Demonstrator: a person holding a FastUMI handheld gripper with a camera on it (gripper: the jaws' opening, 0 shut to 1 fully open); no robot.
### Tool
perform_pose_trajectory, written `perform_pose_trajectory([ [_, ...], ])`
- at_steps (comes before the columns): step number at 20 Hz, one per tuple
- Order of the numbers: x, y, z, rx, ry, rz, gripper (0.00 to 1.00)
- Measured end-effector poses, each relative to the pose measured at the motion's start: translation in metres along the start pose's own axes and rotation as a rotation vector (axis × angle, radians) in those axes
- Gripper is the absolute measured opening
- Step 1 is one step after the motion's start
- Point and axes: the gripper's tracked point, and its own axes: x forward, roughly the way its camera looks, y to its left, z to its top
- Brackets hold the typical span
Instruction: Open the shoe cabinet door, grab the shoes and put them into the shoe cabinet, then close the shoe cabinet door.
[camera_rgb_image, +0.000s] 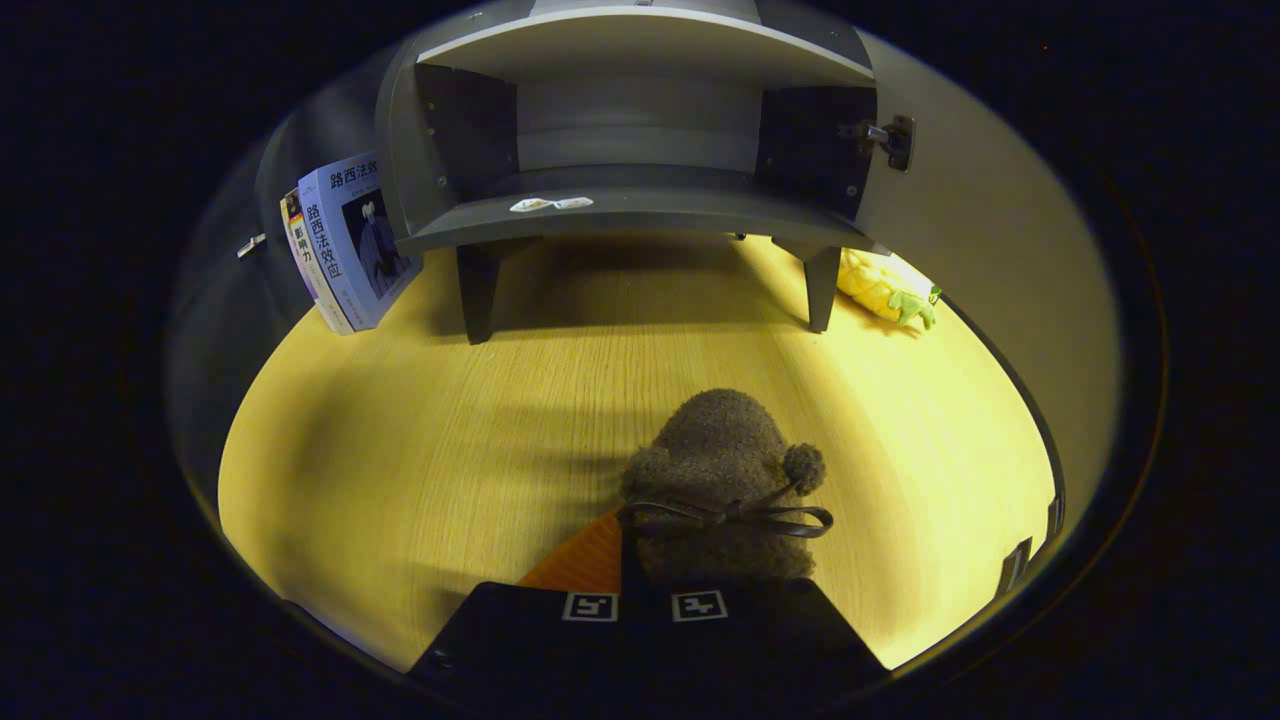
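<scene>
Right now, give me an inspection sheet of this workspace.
Surface: wooden table, bare in the middle.
Job's things: cabinet stands on legs, door open, lower shelf bare but for a small sticker; fuzzy brown shoe with a bow sits between the fingers.
Clutter: books leaning beside the cabinet; yellow plush toy by the far leg.
Gripper: gripper seems shut on the shoe, though the fingertips are hidden.
Cables: nothing seen.
Surroundings: dark booth wall.
</scene>
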Motion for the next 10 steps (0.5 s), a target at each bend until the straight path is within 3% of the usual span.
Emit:
perform_pose_trajectory([
  [10,-0.104,-0.018,0.124,0.038,-0.151,0.000,0.05],
])
